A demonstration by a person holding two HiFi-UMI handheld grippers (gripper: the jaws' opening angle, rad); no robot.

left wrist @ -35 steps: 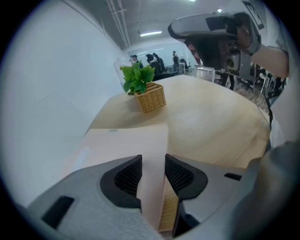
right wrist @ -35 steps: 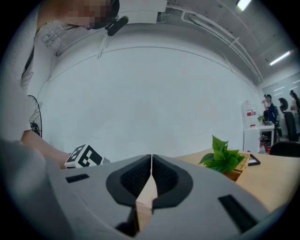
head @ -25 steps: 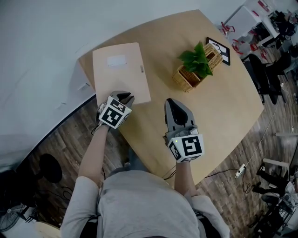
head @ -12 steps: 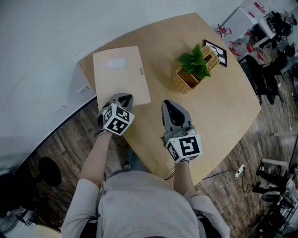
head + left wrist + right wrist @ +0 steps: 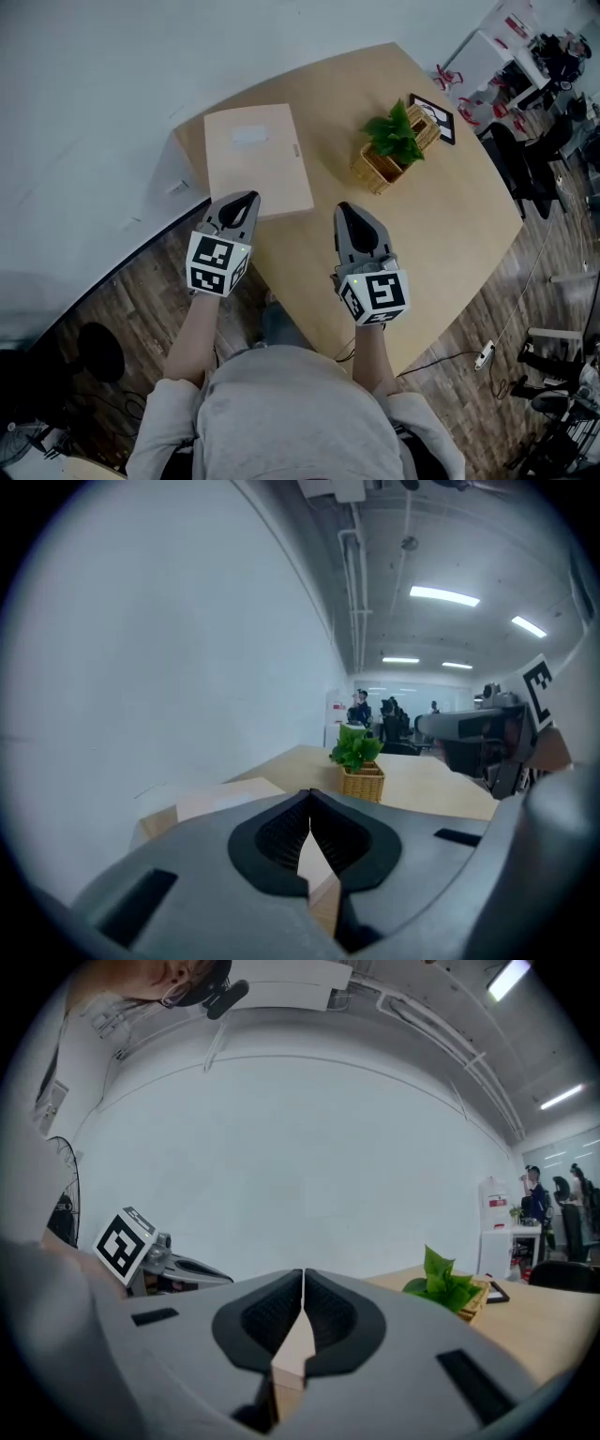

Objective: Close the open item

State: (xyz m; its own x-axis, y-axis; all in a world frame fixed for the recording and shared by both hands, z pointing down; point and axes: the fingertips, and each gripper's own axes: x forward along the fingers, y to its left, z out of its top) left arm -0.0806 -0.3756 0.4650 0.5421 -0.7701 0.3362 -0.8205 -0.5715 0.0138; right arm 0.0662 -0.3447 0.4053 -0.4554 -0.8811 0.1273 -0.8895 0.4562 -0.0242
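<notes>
The folder point(image 5: 255, 159) lay closed and flat on the table's point(image 5: 450, 225) far left corner. The left gripper point(image 5: 246, 197) hung over its near edge, clenched on nothing; the right gripper point(image 5: 345, 208), likewise clenched and empty, hovered beside it

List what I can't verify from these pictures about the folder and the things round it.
- The label on the folder: head view, too small to read.
- The folder's edge seam: head view, too small; left gripper view, the left gripper covers most of it with its own body.
- The dark flat item behind the basket: head view, partly covered by the basket, too small to identify.
</notes>
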